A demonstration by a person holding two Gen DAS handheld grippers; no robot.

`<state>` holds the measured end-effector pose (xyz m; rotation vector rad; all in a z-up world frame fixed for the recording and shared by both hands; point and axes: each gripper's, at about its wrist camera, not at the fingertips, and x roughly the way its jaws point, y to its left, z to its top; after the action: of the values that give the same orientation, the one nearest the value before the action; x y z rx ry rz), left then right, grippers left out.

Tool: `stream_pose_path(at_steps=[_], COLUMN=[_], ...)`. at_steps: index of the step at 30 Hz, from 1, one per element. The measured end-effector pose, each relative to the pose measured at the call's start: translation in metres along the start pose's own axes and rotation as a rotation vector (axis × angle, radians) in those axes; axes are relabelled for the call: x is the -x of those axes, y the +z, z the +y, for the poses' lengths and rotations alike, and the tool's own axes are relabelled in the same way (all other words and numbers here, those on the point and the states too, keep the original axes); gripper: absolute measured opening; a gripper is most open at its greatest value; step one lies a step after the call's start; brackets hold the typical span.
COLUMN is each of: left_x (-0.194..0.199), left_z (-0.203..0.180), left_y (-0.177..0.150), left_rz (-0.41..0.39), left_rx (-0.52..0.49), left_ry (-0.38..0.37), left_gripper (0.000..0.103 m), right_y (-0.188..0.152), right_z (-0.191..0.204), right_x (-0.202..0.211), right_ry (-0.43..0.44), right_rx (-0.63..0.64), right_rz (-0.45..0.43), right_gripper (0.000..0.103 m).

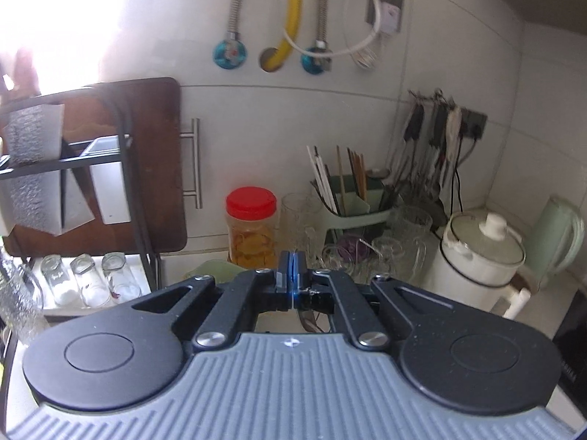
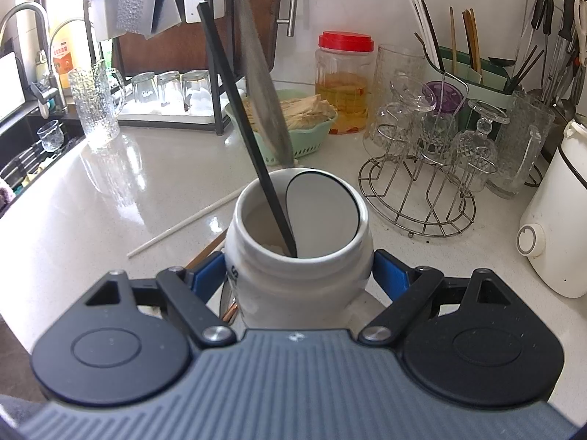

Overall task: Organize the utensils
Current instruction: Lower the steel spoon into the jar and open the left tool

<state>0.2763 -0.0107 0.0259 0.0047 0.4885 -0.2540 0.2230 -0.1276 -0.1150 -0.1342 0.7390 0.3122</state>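
Right tongs (image 2: pixel 299 275) clamped on white jar (image 2: pixel 297 256) at the worktop's (image 2: pixel 110 198) near edge; we hold it steady and upright. Black chopstick (image 2: pixel 242 110) leans inside. Left tongs (image 1: pixel 291 269) are together, nothing visibly gripped. White chopstick (image 2: pixel 183 222) lies just behind, still loose.

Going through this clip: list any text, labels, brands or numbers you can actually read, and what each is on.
"S": a lone dark letter on the white jar, the rest hidden behind the right hand-held gripper.
Orange bottle label by the faucet: print too small to read.
Red-lidded jar: no label visible.
Left wrist view: nothing legible.
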Motion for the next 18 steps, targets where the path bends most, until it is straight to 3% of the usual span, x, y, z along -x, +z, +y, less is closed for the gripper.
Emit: stream_pose_path(at_steps=[7,18], left_x=[-0.018,-0.03], left_z=[-0.017,-0.02], left_y=[-0.014,-0.03], left_rz=[0.012,0.061], left_rx=[-0.102,-0.127], left_ry=[-0.01,-0.022], left_gripper=[0.0,0.0], right_y=[0.0,-0.001], right_z=[0.0,0.0], right_x=[0.0,0.0], right_ry=[0.0,-0.001], right_rx=[-0.001,-0.003], right_rz=[-0.002,-0.008], right_gripper=[0.089,0.089])
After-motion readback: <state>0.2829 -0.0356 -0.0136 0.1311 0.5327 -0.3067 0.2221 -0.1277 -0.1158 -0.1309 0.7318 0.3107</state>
